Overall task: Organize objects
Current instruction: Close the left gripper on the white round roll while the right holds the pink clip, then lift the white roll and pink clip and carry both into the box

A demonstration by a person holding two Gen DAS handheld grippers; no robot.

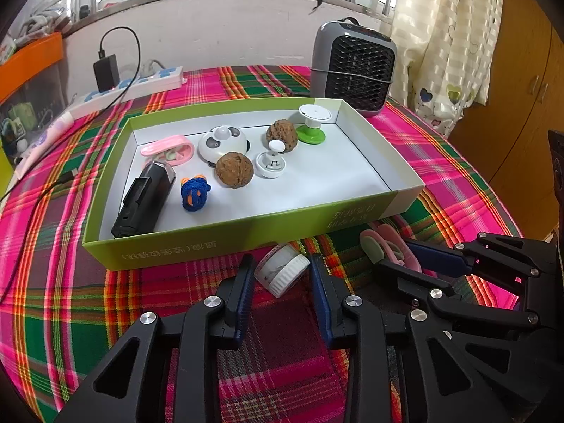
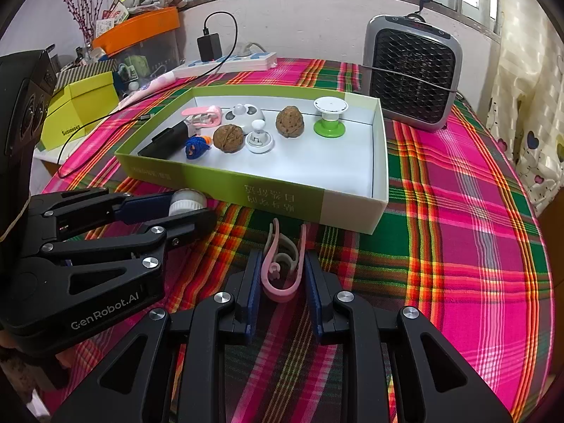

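Ribbed white jar point(image 1: 282, 269) on plaid cloth point(image 1: 275, 352).

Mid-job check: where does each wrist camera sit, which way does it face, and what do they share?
Left wrist: on the left gripper, facing down-forward at a white jar; the right gripper shows at right.
Right wrist: on the right gripper, facing a pink clip; the left gripper shows at left.
Shared: the green box, heater, plaid cloth.
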